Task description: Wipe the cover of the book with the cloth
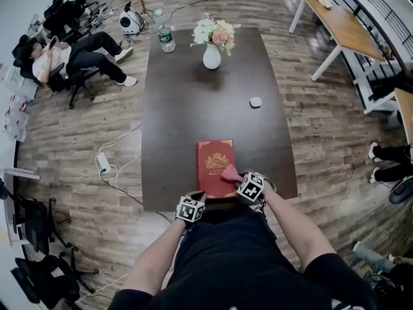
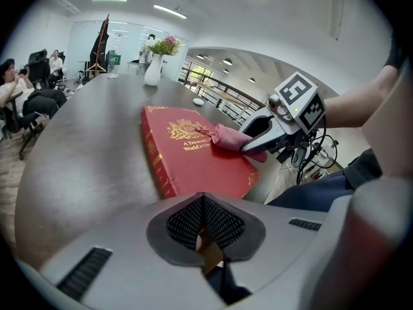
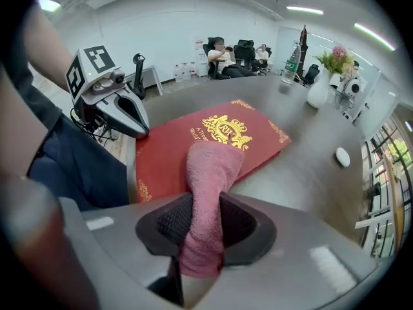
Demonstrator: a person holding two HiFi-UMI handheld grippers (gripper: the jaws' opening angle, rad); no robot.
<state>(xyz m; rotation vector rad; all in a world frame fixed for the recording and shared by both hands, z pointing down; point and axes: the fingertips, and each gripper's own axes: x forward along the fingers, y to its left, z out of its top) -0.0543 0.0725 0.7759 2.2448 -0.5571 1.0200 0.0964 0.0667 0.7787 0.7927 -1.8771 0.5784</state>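
Observation:
A red book [image 1: 214, 163] with gold print lies closed at the near edge of the dark table [image 1: 187, 108]. My right gripper [image 1: 240, 185] is shut on a pink cloth [image 3: 210, 173], whose free end rests on the book's cover [image 3: 213, 141] near its middle. The cloth [image 2: 229, 137] also shows on the book [image 2: 187, 157] in the left gripper view. My left gripper [image 1: 197, 202] is shut with nothing in it and hovers just off the table's near edge, beside the book's near left corner.
A white vase of flowers [image 1: 212, 41] and a water bottle [image 1: 166, 37] stand at the table's far end. A small white object [image 1: 255, 102] lies right of centre. A seated person [image 1: 71, 57] and chairs are at far left; cables [image 1: 113, 163] run on the floor.

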